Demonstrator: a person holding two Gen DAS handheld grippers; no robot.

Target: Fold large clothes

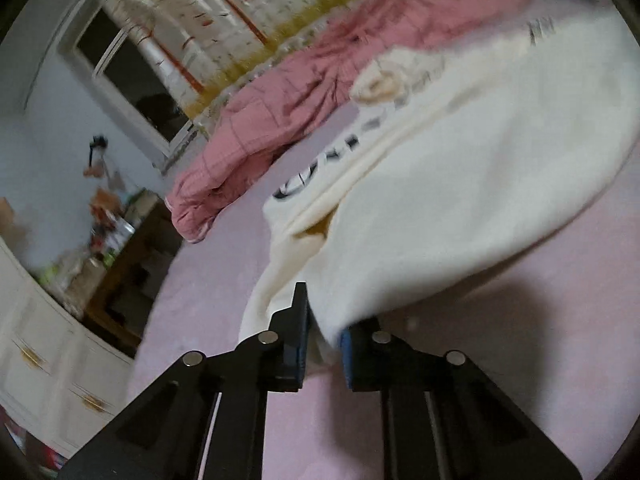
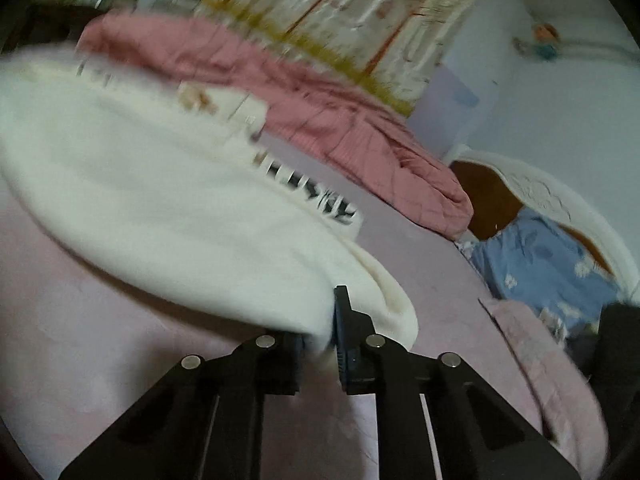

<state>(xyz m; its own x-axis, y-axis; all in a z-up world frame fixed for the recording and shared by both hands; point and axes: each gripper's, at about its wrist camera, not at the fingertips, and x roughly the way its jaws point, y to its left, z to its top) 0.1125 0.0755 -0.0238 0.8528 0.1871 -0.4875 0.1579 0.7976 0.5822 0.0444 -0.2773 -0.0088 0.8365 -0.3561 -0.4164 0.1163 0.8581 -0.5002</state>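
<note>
Sweatshirt (image 1: pixel 460 200), cream with black lettering, lies spread on a pink bed (image 1: pixel 208 280), and its near hem hangs lifted off the sheet toward both claws. In the left wrist view the left claw (image 1: pixel 324 344) is closed on a fold of that hem: cream cloth fills the narrow gap between the blue pads, and the garment fans away up and to the right, casting a dark shadow on the sheet below. In the right wrist view the right claw (image 2: pixel 320 340) likewise pinches the hem at the opposite corner, where the cloth bunches between its fingers and a rolled edge sticks out just to the right; from there the sweatshirt (image 2: pixel 160 200) stretches up and to the left. Both views are blurred. Beyond the garment a pink quilt (image 1: pixel 320 92) lies heaped along the far side of the bed, near but apart from the sweatshirt. Behind the quilt hangs a curtain (image 1: pixel 224 20) printed with tree trunks. The left view also shows a dark window (image 1: pixel 124 64), a wooden shelf unit (image 1: pixel 132 264) with clutter on top, and a white cabinet (image 1: pixel 48 352) with brass handles. The right view shows a blue flowered pillow (image 2: pixel 548 264) against a white headboard (image 2: pixel 536 188) and a pale wall (image 2: pixel 560 112).
</note>
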